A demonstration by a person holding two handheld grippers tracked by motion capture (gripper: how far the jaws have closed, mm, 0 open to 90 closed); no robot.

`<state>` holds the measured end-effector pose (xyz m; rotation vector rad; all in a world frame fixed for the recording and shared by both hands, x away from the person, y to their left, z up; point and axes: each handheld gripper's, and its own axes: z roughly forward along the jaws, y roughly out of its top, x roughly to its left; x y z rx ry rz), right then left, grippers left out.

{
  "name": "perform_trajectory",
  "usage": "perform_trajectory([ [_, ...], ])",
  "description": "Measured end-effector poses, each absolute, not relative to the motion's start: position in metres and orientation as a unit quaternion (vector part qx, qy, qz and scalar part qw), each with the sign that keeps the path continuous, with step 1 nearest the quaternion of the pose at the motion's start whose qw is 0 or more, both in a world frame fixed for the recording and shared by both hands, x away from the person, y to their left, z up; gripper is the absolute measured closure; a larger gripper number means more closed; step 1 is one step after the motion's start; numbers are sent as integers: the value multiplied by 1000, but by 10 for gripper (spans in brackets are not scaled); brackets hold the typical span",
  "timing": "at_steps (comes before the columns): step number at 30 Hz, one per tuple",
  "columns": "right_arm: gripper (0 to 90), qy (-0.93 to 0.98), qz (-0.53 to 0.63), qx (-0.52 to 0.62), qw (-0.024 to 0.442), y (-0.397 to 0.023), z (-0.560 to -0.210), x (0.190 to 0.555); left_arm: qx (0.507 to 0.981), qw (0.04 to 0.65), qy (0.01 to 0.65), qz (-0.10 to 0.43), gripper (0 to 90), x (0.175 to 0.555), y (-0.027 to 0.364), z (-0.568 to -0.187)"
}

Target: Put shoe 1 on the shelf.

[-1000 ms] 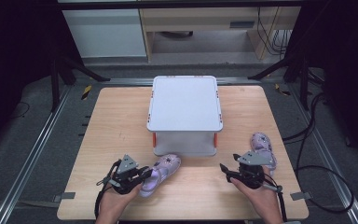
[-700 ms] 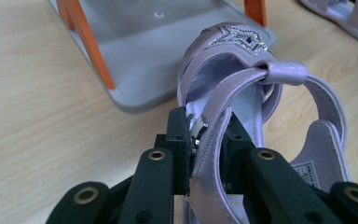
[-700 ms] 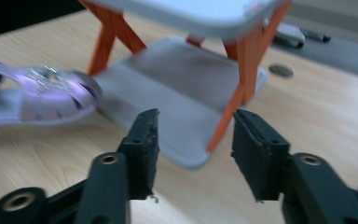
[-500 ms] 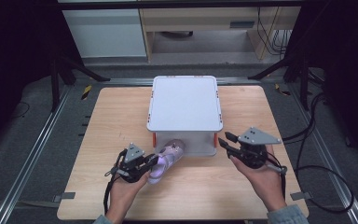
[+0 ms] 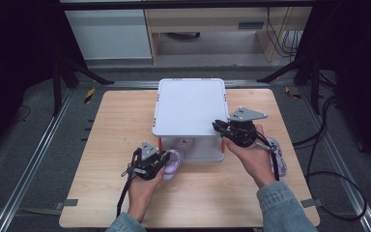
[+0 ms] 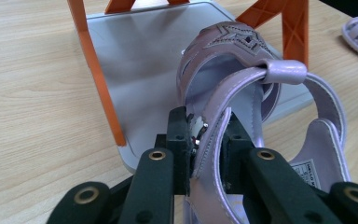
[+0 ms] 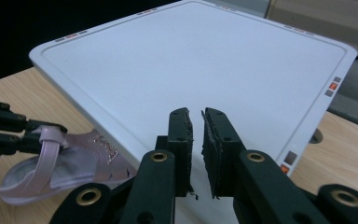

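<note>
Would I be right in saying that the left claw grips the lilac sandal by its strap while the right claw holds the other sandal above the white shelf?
Not quite: the right claw holds nothing; its jaws, which have just been closing, are nearly shut over the white shelf, as the right gripper view shows. The left claw does grip the lilac sandal by its strap.

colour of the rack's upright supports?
Orange, under the white shelf rack; the supports show best in the left gripper view.
</note>
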<state>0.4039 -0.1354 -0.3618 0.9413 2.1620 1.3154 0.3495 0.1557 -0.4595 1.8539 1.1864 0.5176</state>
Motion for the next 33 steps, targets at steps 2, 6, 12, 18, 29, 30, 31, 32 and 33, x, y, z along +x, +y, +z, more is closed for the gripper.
perform_trajectory([
  [2,799,783,471,343,217,-131,-365,409,739,427,477,210,769,350,153,-463],
  [6,798,785,467,347,212,-127,-369,414,736,427,481,211,769,351,149,-467],
  [12,789,788,467,348,203,-127,-368,418,727,431,490,214,769,355,145,-471],
  [18,788,789,465,346,206,-126,-368,418,718,425,507,216,768,363,142,-477],
  [29,787,791,464,342,207,-126,-368,418,708,418,532,205,762,375,139,-486],
  [30,787,790,465,341,207,-126,-368,418,707,418,531,208,761,376,138,-487],
  [31,786,790,465,341,207,-126,-368,419,706,418,531,211,759,376,137,-488],
  [32,786,790,465,341,206,-126,-368,419,705,420,531,212,758,376,136,-488],
  [33,785,790,466,341,207,-126,-368,419,705,419,531,211,756,376,136,-487],
])
